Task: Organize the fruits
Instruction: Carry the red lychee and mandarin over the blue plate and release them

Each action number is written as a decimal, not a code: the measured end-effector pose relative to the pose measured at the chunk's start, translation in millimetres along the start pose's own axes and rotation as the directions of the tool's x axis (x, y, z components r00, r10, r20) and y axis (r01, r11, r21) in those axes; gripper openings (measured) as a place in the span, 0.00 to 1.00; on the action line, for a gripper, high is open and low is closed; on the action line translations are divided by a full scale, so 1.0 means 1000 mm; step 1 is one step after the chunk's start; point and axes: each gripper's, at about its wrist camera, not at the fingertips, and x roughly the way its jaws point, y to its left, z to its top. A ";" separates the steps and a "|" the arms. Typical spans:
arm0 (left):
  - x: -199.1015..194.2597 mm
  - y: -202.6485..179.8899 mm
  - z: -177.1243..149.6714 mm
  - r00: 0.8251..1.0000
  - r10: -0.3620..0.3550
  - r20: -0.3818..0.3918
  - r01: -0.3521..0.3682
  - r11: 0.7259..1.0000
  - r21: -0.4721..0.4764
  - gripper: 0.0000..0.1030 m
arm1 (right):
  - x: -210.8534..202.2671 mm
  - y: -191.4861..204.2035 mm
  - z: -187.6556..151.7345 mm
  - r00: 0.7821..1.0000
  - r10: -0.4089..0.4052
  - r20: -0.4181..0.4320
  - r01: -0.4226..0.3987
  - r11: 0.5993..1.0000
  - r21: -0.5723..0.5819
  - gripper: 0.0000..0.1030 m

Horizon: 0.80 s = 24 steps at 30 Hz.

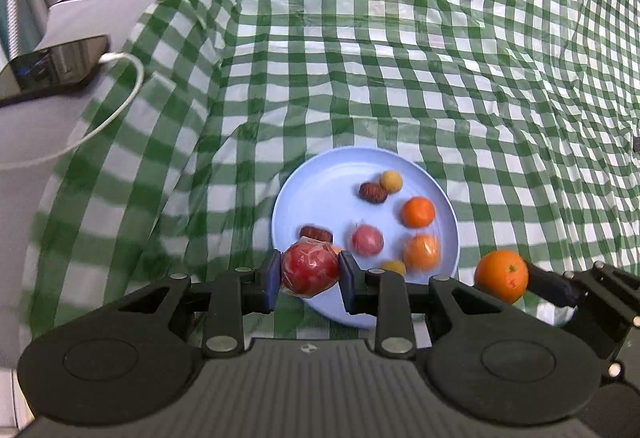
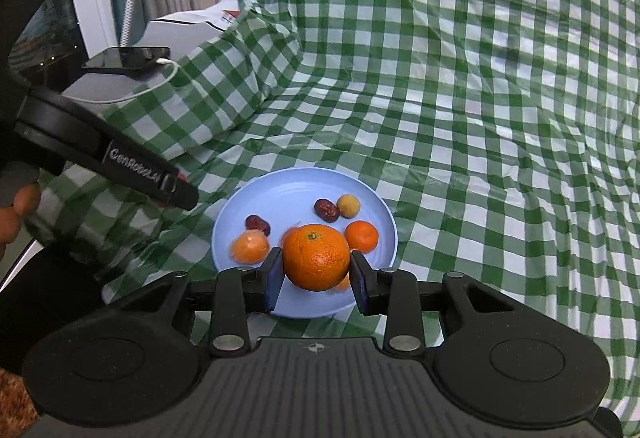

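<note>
Currently both grippers are loaded. Left gripper [image 1: 309,280]: fingers clamped on a red fruit in clear wrap [image 1: 310,268], blue pads pressing both sides, held at the lower-left rim of the light blue plate [image 1: 320,181] in the left wrist view.

Right gripper [image 2: 316,274]: fingers clamped on a large orange [image 2: 317,257], stem end facing the camera, held over the near half of the plate in the right wrist view. Same orange shows at lower right of the left wrist frame, just off the plate's right rim.

On the plate, left wrist view:
- two dark red dates, one near the top [image 1: 373,192], one at the left [image 1: 316,234] just behind the red fruit
- small yellow fruit [image 1: 391,181] touching the upper date
- small tangerine [image 1: 418,212] toward the right
- pink wrapped fruit [image 1: 367,240] in the middle
- wrapped orange fruit [image 1: 422,252] at lower right, blurred
- another small yellow fruit [image 1: 394,266] at the near edge, partly hidden by the gripper

Plate sits on a table under a wrinkled green-and-white checked cloth [image 1: 440,57]. Upper left of both frames: dark device with a white cable [image 1: 120,105] plugged in. A person's fingertips [image 2: 18,205] show at the left edge of the right wrist view.
</note>
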 end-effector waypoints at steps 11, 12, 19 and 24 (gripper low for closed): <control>0.068 -0.010 0.037 0.999 0.011 -0.045 -0.009 0.999 0.047 0.32 | 0.067 -0.012 0.015 0.999 -0.013 -0.052 0.014 1.000 0.015 0.36; 0.074 -0.011 0.039 0.999 0.011 -0.050 -0.008 0.999 0.052 0.32 | 0.072 -0.013 0.016 0.998 -0.014 -0.057 0.015 1.000 0.013 0.36; 0.108 -0.013 0.045 0.997 0.028 -0.079 -0.021 0.996 0.081 0.32 | 0.102 -0.017 0.016 0.995 -0.010 -0.102 0.010 1.000 0.000 0.36; 0.120 -0.014 0.046 0.997 0.032 -0.075 -0.024 0.994 0.108 0.33 | 0.116 -0.020 0.015 0.992 -0.011 -0.125 0.010 1.000 -0.003 0.36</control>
